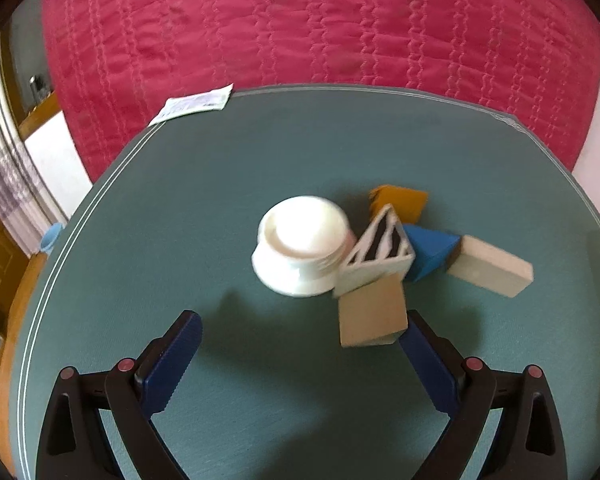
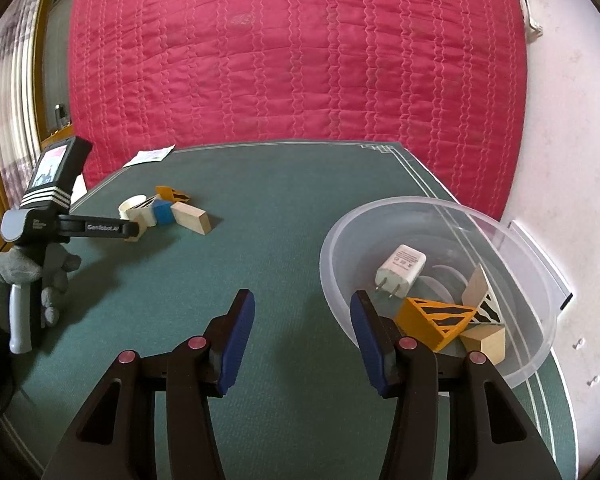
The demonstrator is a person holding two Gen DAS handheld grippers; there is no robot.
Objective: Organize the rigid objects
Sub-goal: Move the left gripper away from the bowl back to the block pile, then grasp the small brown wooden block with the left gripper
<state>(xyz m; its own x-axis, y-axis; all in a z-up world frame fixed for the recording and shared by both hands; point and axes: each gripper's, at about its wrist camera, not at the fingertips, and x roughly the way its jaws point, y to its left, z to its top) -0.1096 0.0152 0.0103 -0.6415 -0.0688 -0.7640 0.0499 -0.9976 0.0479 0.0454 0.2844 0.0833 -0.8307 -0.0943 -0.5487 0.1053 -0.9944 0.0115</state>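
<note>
On the green table mat [image 1: 260,152] lies a cluster: a white lid [image 1: 300,244], a zebra-striped triangle block [image 1: 380,252], an orange block [image 1: 400,200], a blue wedge [image 1: 428,252], a beige bar [image 1: 492,266] and a plain wood cube [image 1: 372,316]. My left gripper [image 1: 302,320] stands open just short of them, with the cube against its right fingertip [image 1: 416,328]. My right gripper [image 2: 303,300] is open and empty beside a clear bowl [image 2: 336,248]. The bowl holds a white charger [image 2: 400,272], an orange striped wedge [image 2: 436,320], a striped triangle [image 2: 486,308] and a wood block [image 2: 486,340].
A white paper packet [image 1: 196,102] lies at the table's far edge. A red quilted bed [image 1: 300,20] rises behind the table. In the right wrist view a grey-gloved hand [image 2: 20,276] holds the left gripper [image 2: 134,230] at the block cluster [image 2: 168,212].
</note>
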